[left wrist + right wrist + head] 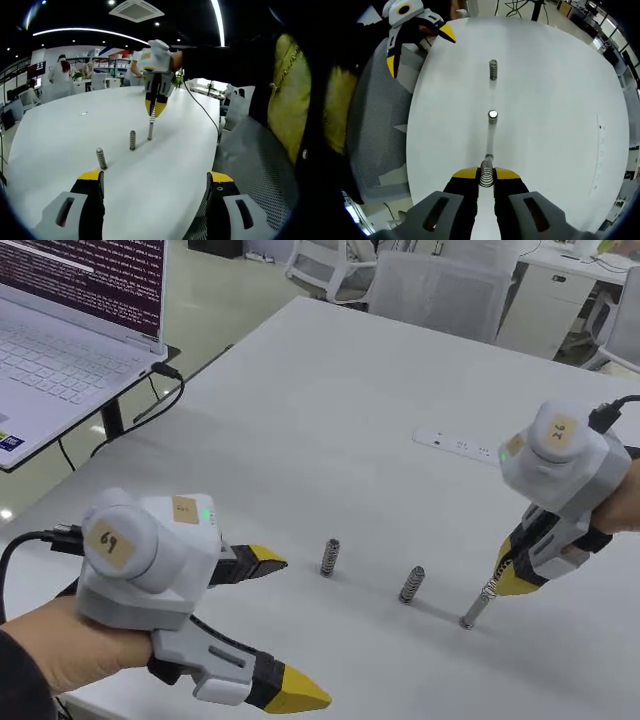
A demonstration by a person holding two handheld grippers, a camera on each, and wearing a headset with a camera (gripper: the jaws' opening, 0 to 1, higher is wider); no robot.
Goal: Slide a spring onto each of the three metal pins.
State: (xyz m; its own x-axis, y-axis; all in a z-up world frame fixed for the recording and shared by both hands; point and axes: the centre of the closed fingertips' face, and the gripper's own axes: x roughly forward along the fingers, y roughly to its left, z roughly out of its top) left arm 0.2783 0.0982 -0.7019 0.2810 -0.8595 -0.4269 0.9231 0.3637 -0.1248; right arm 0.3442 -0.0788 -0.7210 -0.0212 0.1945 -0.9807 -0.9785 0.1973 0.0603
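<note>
Two metal pins stand on the white table, each with a spring on it: one spring on the left, another in the middle. A third pin leans at the right, and my right gripper is shut on a third spring at its upper end. In the right gripper view that spring sits between the yellow tips of the right gripper. My left gripper is open, with nothing held, left of the pins near the table's front edge.
An open laptop rests on a separate stand at the far left, its cable hanging down. A white power strip lies further back on the table. Office chairs stand beyond the far edge.
</note>
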